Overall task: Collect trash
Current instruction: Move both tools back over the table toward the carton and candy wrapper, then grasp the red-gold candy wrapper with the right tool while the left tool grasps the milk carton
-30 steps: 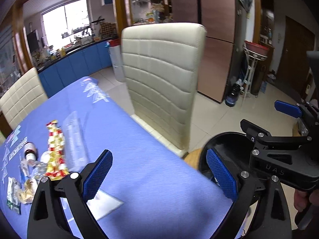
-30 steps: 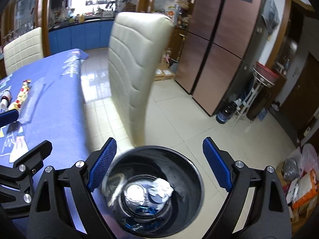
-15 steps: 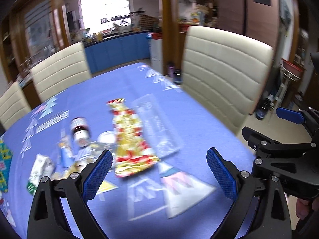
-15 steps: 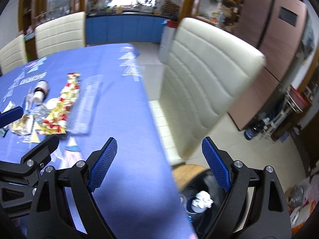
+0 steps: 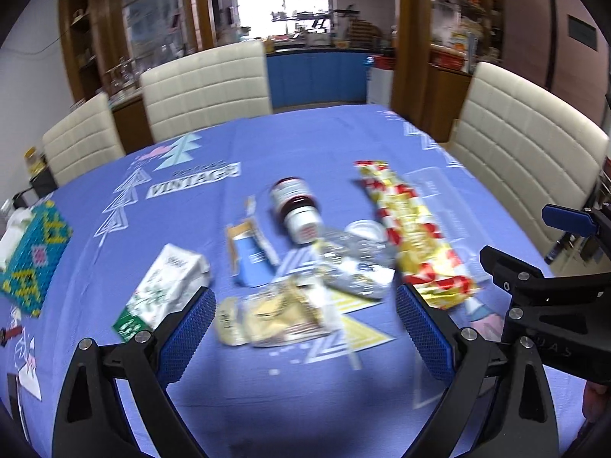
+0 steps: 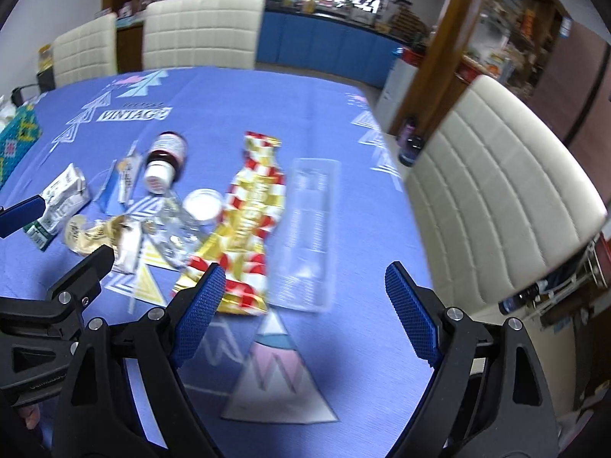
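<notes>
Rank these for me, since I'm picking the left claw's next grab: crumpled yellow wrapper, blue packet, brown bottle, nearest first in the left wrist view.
1. Crumpled yellow wrapper, between the left claw fingers.
2. Blue packet, behind it, slightly left.
3. Brown bottle, farthest, mid-table, lying down.

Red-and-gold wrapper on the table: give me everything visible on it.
The red-and-gold wrapper is a long, shiny foil-looking pack, checked red, white and gold, crinkled and apparently empty. It lies flat on the blue tablecloth, lengthwise away from the cameras. The clear plastic tray lies alongside it on the chair side; crumpled clear plastic meets its other edge. Neither claw touches it.
</notes>
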Tool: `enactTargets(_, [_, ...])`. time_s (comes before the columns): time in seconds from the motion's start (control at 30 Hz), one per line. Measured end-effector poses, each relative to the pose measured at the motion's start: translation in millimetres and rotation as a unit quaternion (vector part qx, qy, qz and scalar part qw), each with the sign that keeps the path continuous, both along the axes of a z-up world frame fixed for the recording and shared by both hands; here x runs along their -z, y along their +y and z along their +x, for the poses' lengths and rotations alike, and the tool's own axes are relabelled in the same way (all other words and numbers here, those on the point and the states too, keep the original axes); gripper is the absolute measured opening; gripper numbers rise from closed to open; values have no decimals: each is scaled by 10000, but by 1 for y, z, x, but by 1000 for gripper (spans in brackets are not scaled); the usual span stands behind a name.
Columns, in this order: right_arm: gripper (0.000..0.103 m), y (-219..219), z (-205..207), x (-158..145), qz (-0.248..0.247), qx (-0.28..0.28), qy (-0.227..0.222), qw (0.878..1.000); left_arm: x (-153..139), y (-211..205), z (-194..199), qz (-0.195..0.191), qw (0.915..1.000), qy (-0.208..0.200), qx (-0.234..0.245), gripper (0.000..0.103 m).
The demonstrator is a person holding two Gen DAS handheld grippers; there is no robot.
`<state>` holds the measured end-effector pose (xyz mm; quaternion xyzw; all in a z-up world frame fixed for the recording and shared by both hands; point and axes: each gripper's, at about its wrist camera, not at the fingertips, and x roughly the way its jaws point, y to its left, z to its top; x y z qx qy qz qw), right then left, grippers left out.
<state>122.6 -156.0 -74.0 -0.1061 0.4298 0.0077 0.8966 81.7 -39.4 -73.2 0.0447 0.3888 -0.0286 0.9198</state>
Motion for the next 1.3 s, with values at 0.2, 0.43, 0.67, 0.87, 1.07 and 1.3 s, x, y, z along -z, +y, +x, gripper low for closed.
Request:
enactTargets(0.2, [84, 22, 7, 8, 35, -193, 128, 9997, 6, 24, 0, 58, 9997, 56, -248, 93])
enactTargets(0.43, [84, 32, 8, 17, 120, -271, 234, 9993, 15, 50, -9, 267, 9981, 87, -547, 93])
enactTargets(0.67, [84, 22, 13, 28, 367, -87, 257, 9990, 19, 66, -7, 639, 9948, 50, -797, 93])
enactTargets(0.87, [84, 10, 19, 29, 528, 5, 215, 9984, 20, 84, 13, 794, 9919, 148, -980, 93])
enactTargets(1.07, [84, 10, 30, 31, 604, -60, 177, 9980, 27, 100, 36, 844, 9902, 310, -1072, 93])
enactTargets(1.3, [68, 22, 40, 44, 695, -235, 407, 9965, 46, 111, 54, 716, 9900, 640, -1030, 93])
